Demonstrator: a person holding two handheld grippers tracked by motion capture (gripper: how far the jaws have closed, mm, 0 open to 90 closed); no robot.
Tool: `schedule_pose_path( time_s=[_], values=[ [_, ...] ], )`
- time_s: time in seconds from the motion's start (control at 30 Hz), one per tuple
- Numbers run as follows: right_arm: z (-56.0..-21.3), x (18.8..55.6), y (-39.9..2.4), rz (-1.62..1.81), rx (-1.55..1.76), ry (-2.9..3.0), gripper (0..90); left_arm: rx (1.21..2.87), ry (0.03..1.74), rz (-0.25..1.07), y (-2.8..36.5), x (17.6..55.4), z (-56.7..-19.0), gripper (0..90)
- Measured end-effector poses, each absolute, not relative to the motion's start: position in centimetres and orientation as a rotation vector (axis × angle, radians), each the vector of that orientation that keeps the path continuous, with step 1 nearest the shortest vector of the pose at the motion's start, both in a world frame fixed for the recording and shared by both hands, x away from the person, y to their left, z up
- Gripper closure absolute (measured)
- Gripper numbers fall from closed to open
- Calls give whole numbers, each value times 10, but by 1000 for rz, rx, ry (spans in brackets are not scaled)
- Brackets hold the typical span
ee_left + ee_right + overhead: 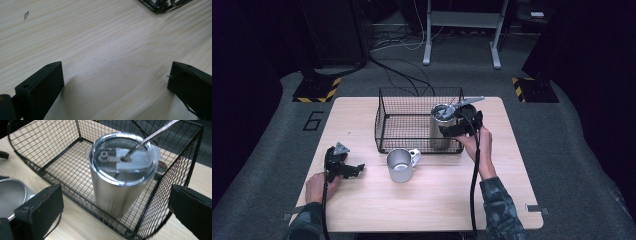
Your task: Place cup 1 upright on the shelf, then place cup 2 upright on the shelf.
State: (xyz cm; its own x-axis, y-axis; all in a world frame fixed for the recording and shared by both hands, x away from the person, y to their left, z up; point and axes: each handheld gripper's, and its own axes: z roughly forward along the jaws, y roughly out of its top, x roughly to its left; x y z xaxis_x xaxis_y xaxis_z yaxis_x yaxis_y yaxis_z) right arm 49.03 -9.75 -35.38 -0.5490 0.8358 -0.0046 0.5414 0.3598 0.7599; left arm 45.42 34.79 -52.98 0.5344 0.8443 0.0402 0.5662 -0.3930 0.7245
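On the left of the wooden table [362,200], the left gripper [346,169] rests low, jaws spread wide with nothing between them; the left gripper view shows bare wood grain and one corner of the wire basket [160,6]. Mid-table a steel mug [401,164] stands just outside the basket's [384,117] near wall, handle toward the right. The steel tumbler [120,177] stands upright in the basket's front right corner, close to the wires; the right gripper view reveals its clear lid [123,157] and a metal straw [152,136] leaning up and away. The right gripper [457,130] hovers beside it, jaws wide apart, holding nothing.
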Motion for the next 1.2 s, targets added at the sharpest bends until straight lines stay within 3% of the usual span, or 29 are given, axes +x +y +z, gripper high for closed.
schedule_pose_path(
  time_s=[0.83,1.2],
  values=[
    [-391,410,-149,1087,1125,2167,0,2102,1145,541,348,454,-530,3],
    [-440,386,-184,1070,1251,2117,0,2095,1170,502,350,453,-530,3]
  ],
)
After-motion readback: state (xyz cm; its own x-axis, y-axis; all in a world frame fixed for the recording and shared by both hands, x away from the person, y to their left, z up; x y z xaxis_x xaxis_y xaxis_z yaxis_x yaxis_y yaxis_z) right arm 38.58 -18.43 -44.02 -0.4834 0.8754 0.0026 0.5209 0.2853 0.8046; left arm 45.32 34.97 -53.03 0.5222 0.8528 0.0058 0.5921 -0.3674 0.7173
